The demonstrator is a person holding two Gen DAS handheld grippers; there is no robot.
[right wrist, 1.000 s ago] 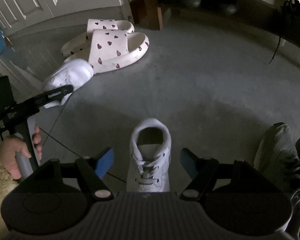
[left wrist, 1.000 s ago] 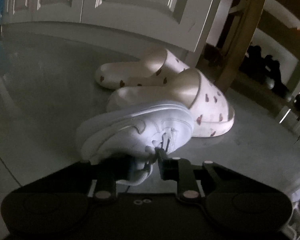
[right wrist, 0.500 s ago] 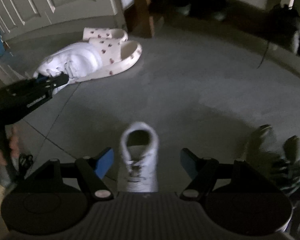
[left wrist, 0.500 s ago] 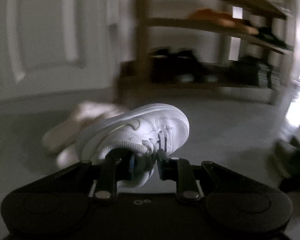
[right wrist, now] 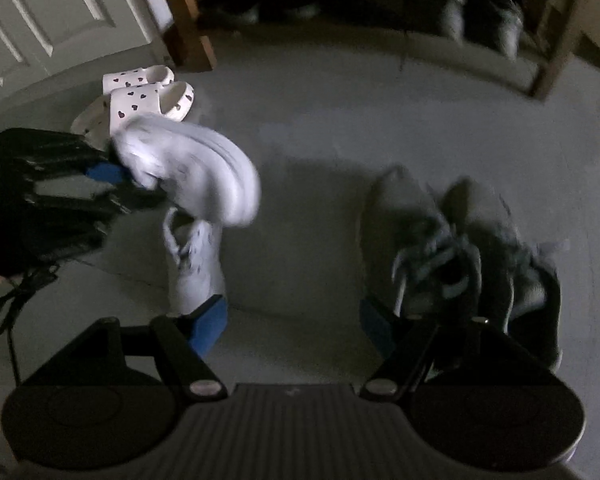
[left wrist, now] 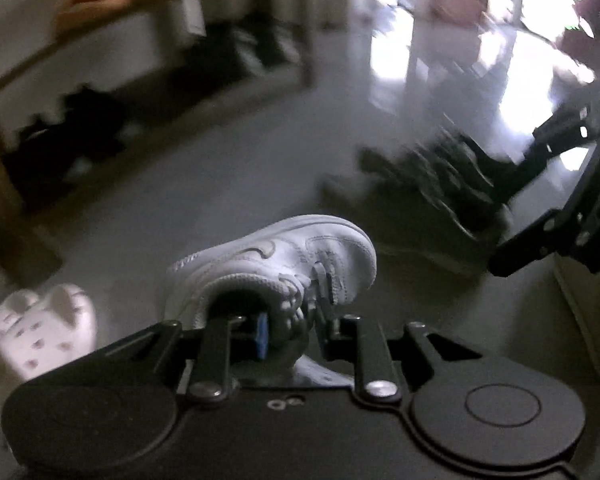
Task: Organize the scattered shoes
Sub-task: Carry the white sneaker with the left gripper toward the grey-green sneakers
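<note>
My left gripper (left wrist: 292, 336) is shut on the collar and tongue of a small white sneaker (left wrist: 284, 256), which hangs off the floor. In the right wrist view that lifted white sneaker (right wrist: 196, 168) is blurred and hovers just above its mate, a second white sneaker (right wrist: 194, 264) lying on the grey floor. My right gripper (right wrist: 292, 320) stands open over bare floor, with nothing between its blue pads. The second sneaker is by its left finger. A pair of grey sneakers (right wrist: 440, 248) lies by its right finger.
White slippers with dark hearts (right wrist: 148, 96) sit by the white door (right wrist: 40, 12). A wooden shoe rack (right wrist: 188, 20) with dark shoes on its bottom shelf runs along the back. The right gripper's black body (left wrist: 560, 200) shows at the left wrist view's right edge.
The left gripper has lifted the white sneaker away from the slippers and swung it right, over the second sneaker. The right gripper has shifted right, toward the grey sneakers.
</note>
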